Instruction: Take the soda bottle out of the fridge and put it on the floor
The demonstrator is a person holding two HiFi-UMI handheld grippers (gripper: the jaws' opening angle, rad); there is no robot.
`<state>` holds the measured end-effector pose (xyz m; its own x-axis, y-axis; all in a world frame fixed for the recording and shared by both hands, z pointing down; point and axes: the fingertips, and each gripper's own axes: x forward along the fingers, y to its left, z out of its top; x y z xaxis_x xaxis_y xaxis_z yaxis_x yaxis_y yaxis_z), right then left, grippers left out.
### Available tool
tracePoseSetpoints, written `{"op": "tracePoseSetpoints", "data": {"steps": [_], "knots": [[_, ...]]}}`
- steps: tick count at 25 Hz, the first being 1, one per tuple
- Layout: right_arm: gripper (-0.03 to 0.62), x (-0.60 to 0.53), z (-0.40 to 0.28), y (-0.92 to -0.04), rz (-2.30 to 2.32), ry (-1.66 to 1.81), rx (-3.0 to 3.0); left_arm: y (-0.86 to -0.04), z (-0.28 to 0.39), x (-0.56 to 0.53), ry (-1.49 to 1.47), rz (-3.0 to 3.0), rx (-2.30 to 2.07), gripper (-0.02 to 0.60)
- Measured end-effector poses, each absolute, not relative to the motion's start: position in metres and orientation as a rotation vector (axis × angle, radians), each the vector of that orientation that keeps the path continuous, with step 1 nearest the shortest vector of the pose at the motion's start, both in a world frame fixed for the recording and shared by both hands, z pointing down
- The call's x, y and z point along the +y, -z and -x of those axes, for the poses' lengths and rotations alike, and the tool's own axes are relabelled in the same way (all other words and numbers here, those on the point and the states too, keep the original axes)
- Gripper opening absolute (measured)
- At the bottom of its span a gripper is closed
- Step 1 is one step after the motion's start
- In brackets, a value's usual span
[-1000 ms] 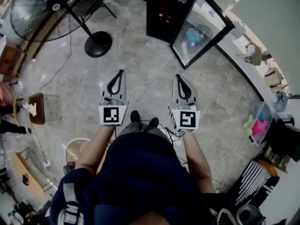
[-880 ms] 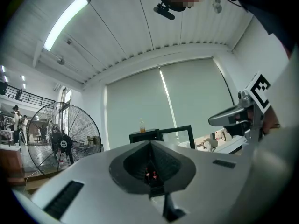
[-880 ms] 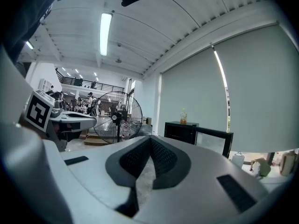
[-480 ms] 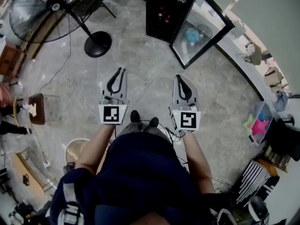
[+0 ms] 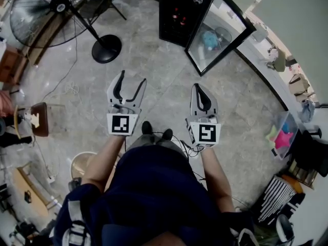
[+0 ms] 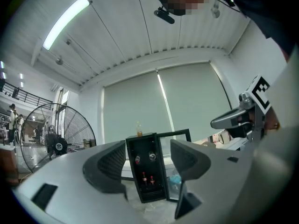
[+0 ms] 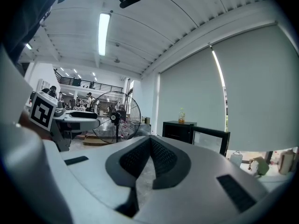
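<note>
The black fridge (image 5: 177,12) stands across the floor ahead, and its glass door (image 5: 220,32) is swung open to the right. In the left gripper view the fridge (image 6: 145,167) holds two small red-capped bottles (image 6: 145,178) on a low shelf. A yellowish bottle (image 6: 138,129) stands on top of it. My left gripper (image 5: 131,78) is held over the floor; its jaws have just been opening and now stand wide with nothing between them. My right gripper (image 5: 198,87) is level beside it, shut and empty. Both are well short of the fridge.
A big standing fan (image 5: 51,6) with a round black base (image 5: 106,48) is at the left, and its cable trails over the marble floor. A brown chair (image 5: 40,118) and a round stool (image 5: 83,163) sit at my left. Bags and boxes (image 5: 284,137) line the right wall.
The left gripper's jaws have swung from shut to wide open. Both hands have kept their places, and the right gripper has stayed shut.
</note>
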<state>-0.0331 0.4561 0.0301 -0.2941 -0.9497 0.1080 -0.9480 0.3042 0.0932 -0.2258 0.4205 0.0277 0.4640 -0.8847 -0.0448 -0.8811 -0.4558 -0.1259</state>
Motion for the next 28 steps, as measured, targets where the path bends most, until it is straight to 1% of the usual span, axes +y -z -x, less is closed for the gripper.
{"op": "tracePoseSetpoints", "data": {"steps": [6,19,28], "knots": [[0.018,0.455,0.026,-0.030,-1.770,0.016,-2.435,-0.024,0.218,0.418,0.018,2.565,1.557,0.299],[0.018,0.447,-0.015,-0.036,-1.725,0.017,-2.471,-0.031,0.182,0.400,0.020,2.524,1.573,0.298],[0.018,0.403,-0.019,-0.049,-1.749,-0.005,-2.428,-0.044,0.169,0.335,0.024,2.561,1.516,0.298]]}}
